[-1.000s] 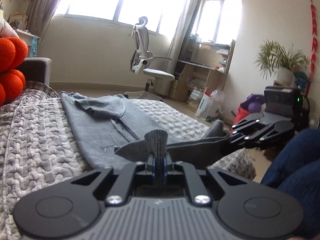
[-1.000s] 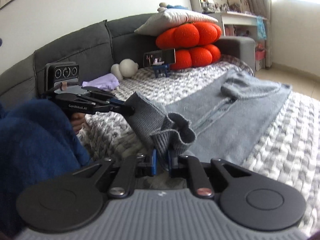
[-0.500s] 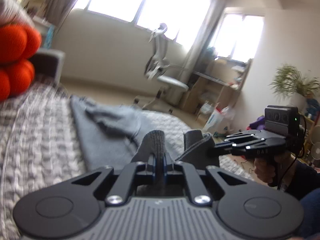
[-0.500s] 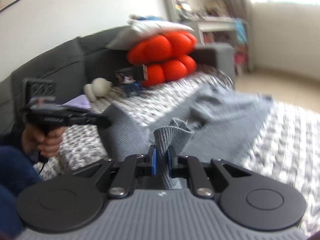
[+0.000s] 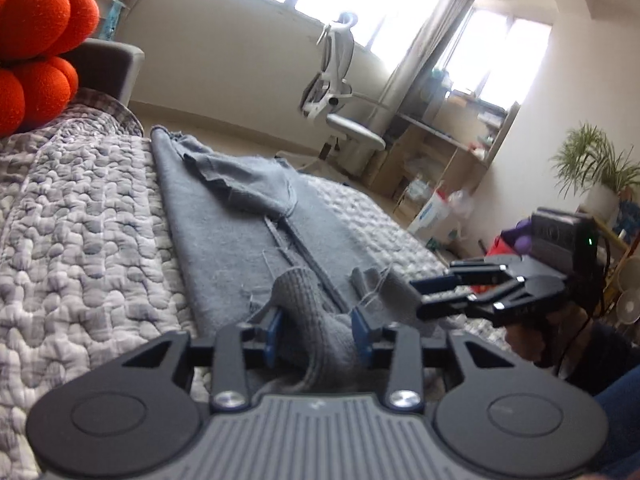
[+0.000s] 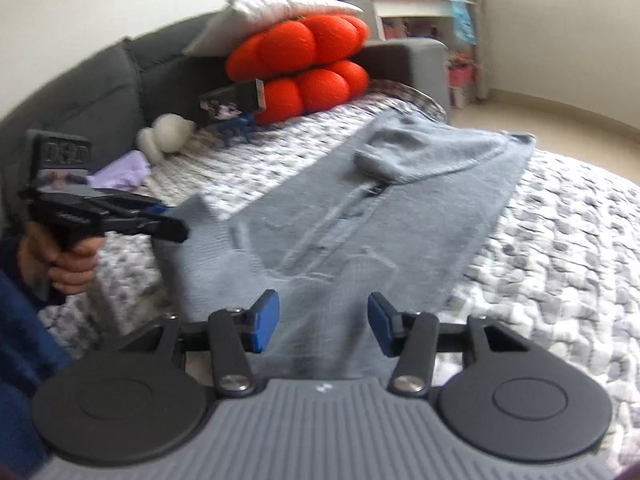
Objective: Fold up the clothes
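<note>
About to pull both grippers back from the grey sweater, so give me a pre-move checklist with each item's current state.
1. Left gripper released: not ok; jaws opening, ribbed hem lies between the pads.
2. Right gripper released: ok; jaws opening, pads off the cloth.
3. Grey sweater lying on the quilt: ok.
4. Folded edge flat: not ok; hem bunched at the left gripper.
5. Loose threads free of the pads: cannot tell.

One grey knitted garment [image 6: 400, 216], two black grippers [image 5: 316, 330] [image 6: 318, 322], one orange lobed cushion [image 6: 304, 64], one white pillow [image 6: 276, 8], one white office chair [image 5: 340, 92], one potted plant [image 5: 596, 176].
</note>
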Available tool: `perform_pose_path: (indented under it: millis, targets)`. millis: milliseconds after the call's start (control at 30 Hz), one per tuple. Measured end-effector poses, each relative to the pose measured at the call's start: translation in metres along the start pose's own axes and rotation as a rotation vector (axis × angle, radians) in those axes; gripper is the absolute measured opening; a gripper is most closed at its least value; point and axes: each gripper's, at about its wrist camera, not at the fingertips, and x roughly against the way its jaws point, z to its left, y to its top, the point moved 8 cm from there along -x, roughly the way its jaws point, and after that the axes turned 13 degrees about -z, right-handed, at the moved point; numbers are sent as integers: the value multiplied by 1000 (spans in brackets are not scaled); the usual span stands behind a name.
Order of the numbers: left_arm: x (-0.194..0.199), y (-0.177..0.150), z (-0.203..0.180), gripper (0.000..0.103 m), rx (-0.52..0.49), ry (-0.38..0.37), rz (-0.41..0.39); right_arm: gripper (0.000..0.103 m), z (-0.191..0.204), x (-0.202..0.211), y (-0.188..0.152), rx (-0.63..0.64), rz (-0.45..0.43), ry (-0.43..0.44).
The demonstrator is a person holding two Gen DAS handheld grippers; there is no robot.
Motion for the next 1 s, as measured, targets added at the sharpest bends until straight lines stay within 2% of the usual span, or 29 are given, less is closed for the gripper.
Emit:
perform_pose_path:
  millis: [33, 67, 100, 133, 167, 200, 333, 367, 433, 467, 533, 633, 733, 867, 1000]
  targets:
    - [-2, -1, 1, 38, 8, -1, 5, 53, -4, -3, -1, -21, 10, 4]
    - [-4, -2, 2, 35, 14, -2, 12, 49, -5, -5, -2, -39, 17, 19]
    - [-5, -6, 3, 31, 17, -4, 25, 41, -2, -6, -4, -42, 21, 35]
    - [-6, -9, 3, 12, 20, -6, 38, 20, 3, -5, -6, -21, 23, 46]
    - [-4, -11, 1, 8, 18, -18, 43, 15, 9, -5, -8, 1, 24, 57]
    - [5, -11, -5, 8, 4, -61, 25, 15, 15, -2, -9, 17, 22, 76]
    - [48, -16, -29, 8, -41, -237, -24, 14, 52, 50, -9, -18, -47, 301]
    - [58, -21, -32, 9, -47, -275, -21, 20, 60, 61, -13, -20, -40, 347]
    - [69, -35, -32, 9, -65, -295, 13, 24, 66, 68, -27, 13, 12, 362]
    - [72, -40, -32, 9, -75, -301, 29, 33, 69, 71, -34, 30, 38, 370]
    - [76, -50, -34, 9, -96, -314, 61, 41, 72, 74, -43, 33, 64, 379]
    - [86, -56, -37, 10, -117, -338, 76, 41, 72, 75, -47, 6, 74, 384]
    - [95, -53, -32, 10, -105, -356, 62, 46, 67, 75, -43, -49, 43, 391]
    - [85, -50, -25, 10, -78, -299, 62, 46, 61, 66, -36, -132, 7, 398]
    - [67, -52, -20, 12, -66, -237, 84, 46, 68, 35, -50, -63, 116, 321]
